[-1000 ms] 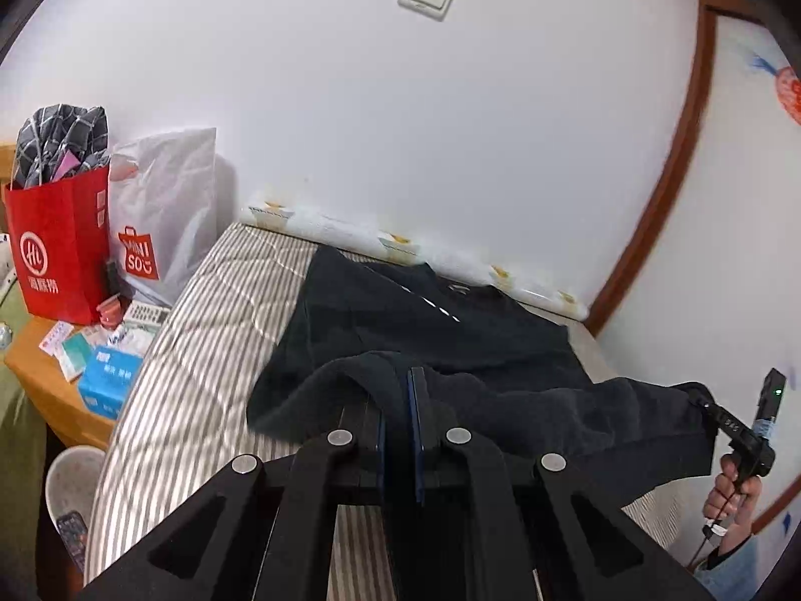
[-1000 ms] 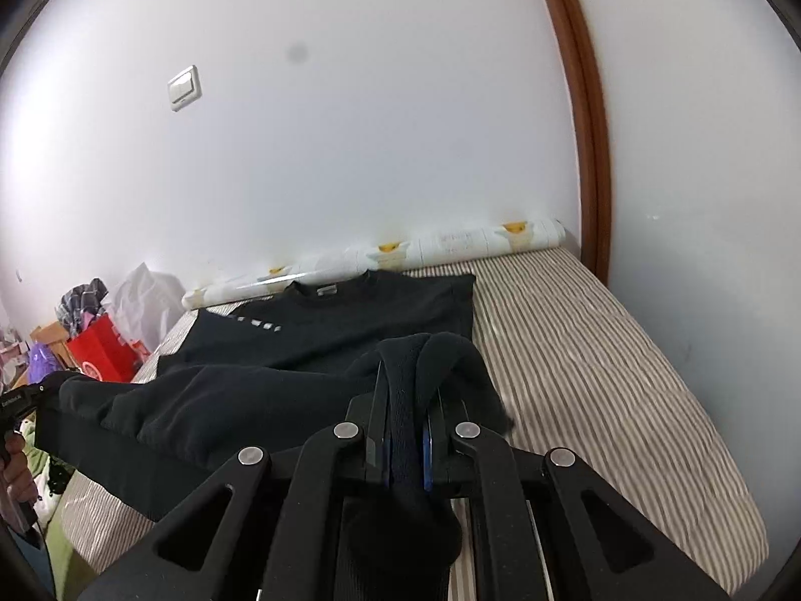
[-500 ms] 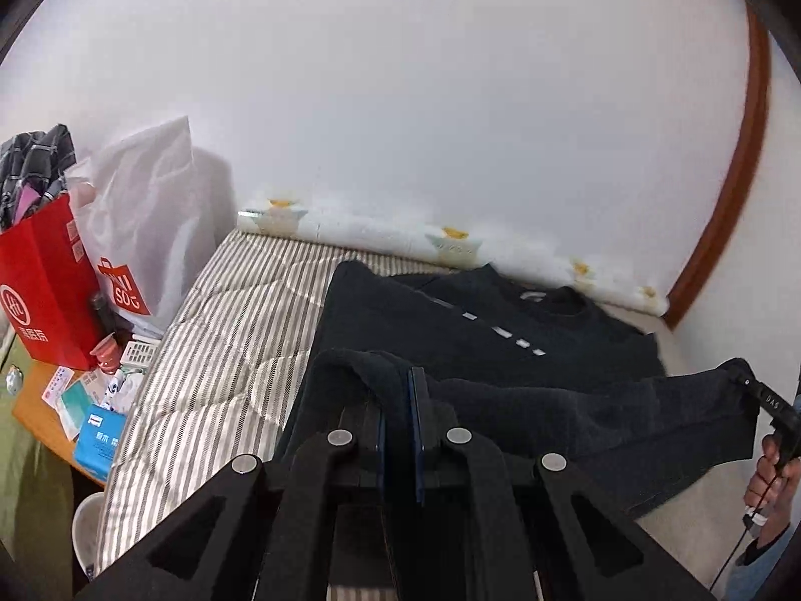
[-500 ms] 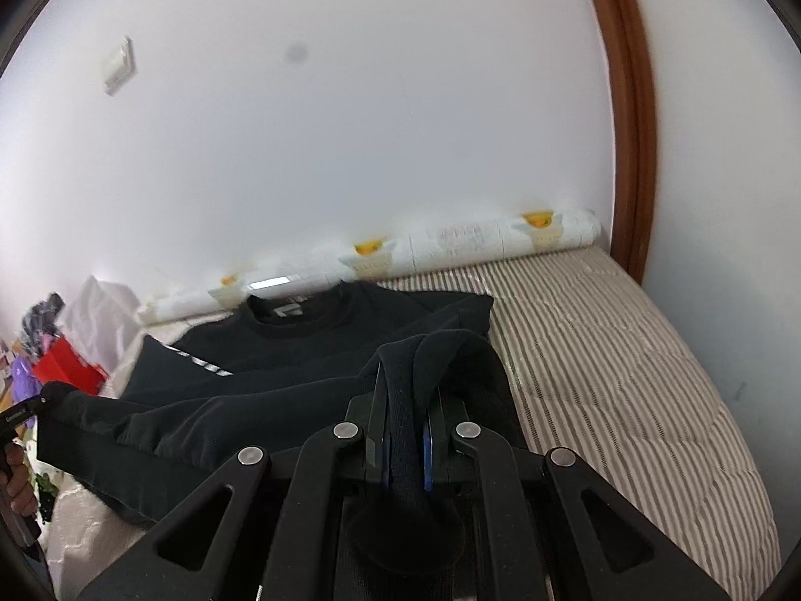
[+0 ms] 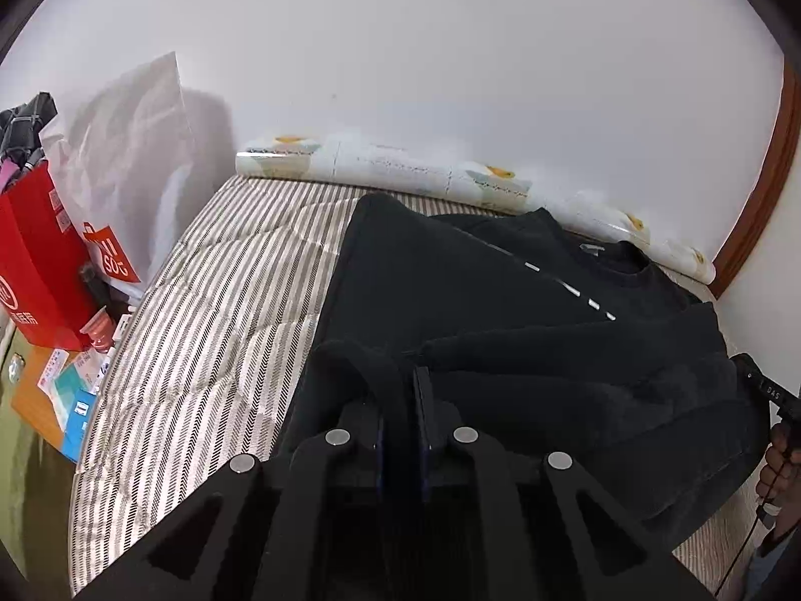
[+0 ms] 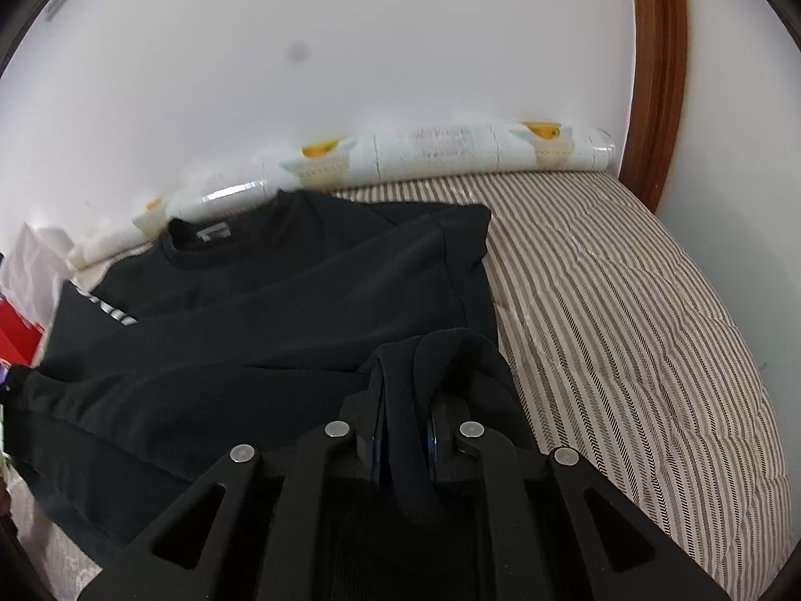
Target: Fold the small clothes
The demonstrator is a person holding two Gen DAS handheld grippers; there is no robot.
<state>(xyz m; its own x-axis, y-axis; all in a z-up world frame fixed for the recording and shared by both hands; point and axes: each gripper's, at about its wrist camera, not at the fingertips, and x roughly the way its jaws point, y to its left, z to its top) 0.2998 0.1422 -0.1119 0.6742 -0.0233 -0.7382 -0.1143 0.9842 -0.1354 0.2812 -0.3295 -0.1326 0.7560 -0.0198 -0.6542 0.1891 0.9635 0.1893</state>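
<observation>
Both grippers are angling down toward the striped mattress (image 5: 210,300), each pinching a bunch of the black sweatshirt (image 5: 490,310). Left gripper (image 5: 400,400) is sitting nearly closed, jaws clamping a fold of the dark hem fabric that is looping up over the left finger. Right gripper (image 6: 405,430) is doing the same, jaws pressing a thick roll of cloth that is bulging up and drooping back between them. In the left wrist view the person's right hand (image 5: 776,466) is showing at the right edge, gripping the other gripper's handle. The sweatshirt is lying flat on the mattress, collar toward the patterned roll (image 6: 450,150) by the wall, its lower edge being held up and stretched between the two grippers. Red bag (image 5: 35,255) and white bag (image 5: 125,150) are standing left of the bed
</observation>
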